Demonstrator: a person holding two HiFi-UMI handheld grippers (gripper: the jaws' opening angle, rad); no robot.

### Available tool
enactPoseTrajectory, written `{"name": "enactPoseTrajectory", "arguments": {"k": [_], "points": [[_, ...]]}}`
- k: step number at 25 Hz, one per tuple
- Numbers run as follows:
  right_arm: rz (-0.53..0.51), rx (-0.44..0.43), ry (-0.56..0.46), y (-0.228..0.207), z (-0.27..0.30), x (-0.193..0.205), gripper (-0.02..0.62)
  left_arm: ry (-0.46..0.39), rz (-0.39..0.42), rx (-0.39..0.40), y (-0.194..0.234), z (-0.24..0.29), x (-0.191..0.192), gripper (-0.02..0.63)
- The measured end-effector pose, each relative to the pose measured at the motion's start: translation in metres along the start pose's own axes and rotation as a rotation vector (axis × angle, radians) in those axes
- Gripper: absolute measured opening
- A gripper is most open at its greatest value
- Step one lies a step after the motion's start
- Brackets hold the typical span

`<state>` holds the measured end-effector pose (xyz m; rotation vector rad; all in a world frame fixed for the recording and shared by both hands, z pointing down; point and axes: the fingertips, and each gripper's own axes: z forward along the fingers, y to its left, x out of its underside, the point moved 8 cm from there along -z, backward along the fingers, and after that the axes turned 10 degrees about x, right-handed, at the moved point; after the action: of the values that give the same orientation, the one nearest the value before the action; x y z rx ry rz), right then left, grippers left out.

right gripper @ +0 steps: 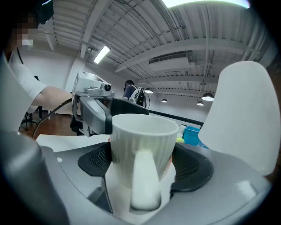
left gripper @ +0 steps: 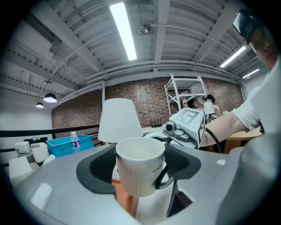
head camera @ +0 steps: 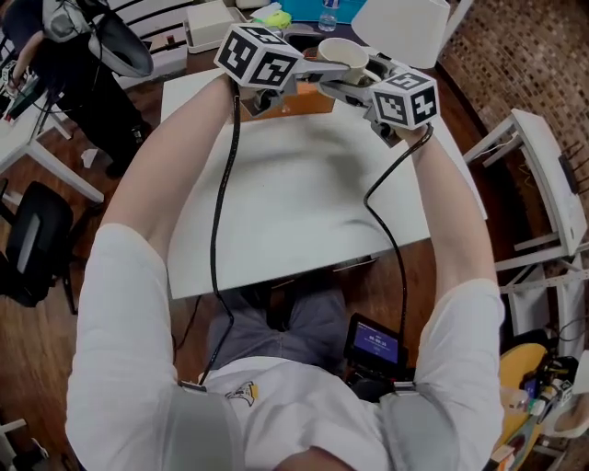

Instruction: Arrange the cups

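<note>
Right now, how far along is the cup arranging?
Done: both mugs are picked up. In hand: the left gripper grips a dark-handled white mug, the right gripper a ribbed white mug, both clear of the white table. Left: setting them down; neither is placed yet.

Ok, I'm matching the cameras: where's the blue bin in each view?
Head view: blue bin, top edge, right of centre.
Left gripper view: bin at lower left.
Right gripper view: bin right of centre.
Shared landmark: the white tapered panel just right of it.
</note>
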<state>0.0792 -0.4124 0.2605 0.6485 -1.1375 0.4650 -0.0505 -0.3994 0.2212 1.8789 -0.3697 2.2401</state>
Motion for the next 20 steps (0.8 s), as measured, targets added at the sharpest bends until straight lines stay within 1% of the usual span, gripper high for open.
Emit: {"name": "enactPoseTrajectory", "arguments": {"k": [3, 7, 8, 10, 11, 12, 13, 15, 16, 17, 19, 20], "points": [[-0.006, 0.027, -0.005, 0.000, 0.023, -0.012, 0.425, -0.009, -0.047, -0.058, 0.016, -0.007, -0.002, 0.345], [0.006, 0.081, 0.010, 0.000, 0.049, -0.014, 0.425, -0.018, -0.116, -0.185, 0.031, -0.013, 0.006, 0.345], [0.019, 0.098, 0.013, 0.000, 0.055, -0.014, 0.425, -0.034, -0.142, -0.222, 0.034, -0.016, 0.009, 0.345], [0.039, 0.131, 0.025, -0.001, 0.065, -0.013, 0.425, -0.094, -0.195, -0.287, 0.037, -0.024, 0.016, 0.322], [0.046, 0.148, 0.034, -0.002, 0.070, -0.012, 0.425, -0.132, -0.219, -0.313, 0.037, -0.028, 0.019, 0.299], [0.053, 0.167, 0.044, -0.003, 0.074, -0.009, 0.425, -0.172, -0.239, -0.335, 0.037, -0.033, 0.021, 0.258], [0.063, 0.186, 0.054, -0.004, 0.078, -0.006, 0.425, -0.209, -0.256, -0.350, 0.037, -0.038, 0.022, 0.215], [0.089, 0.212, 0.069, -0.008, 0.084, 0.000, 0.425, -0.261, -0.277, -0.353, 0.033, -0.048, 0.024, 0.209], [0.103, 0.220, 0.073, -0.009, 0.086, 0.003, 0.425, -0.271, -0.282, -0.347, 0.030, -0.052, 0.026, 0.208], [0.116, 0.228, 0.077, -0.011, 0.088, 0.006, 0.425, -0.273, -0.282, -0.342, 0.028, -0.056, 0.028, 0.202], [0.130, 0.237, 0.081, -0.013, 0.091, 0.009, 0.425, -0.252, -0.270, -0.345, 0.023, -0.064, 0.034, 0.166], [0.132, 0.238, 0.082, -0.012, 0.094, 0.009, 0.425, -0.236, -0.262, -0.349, 0.022, -0.066, 0.037, 0.166]]}}
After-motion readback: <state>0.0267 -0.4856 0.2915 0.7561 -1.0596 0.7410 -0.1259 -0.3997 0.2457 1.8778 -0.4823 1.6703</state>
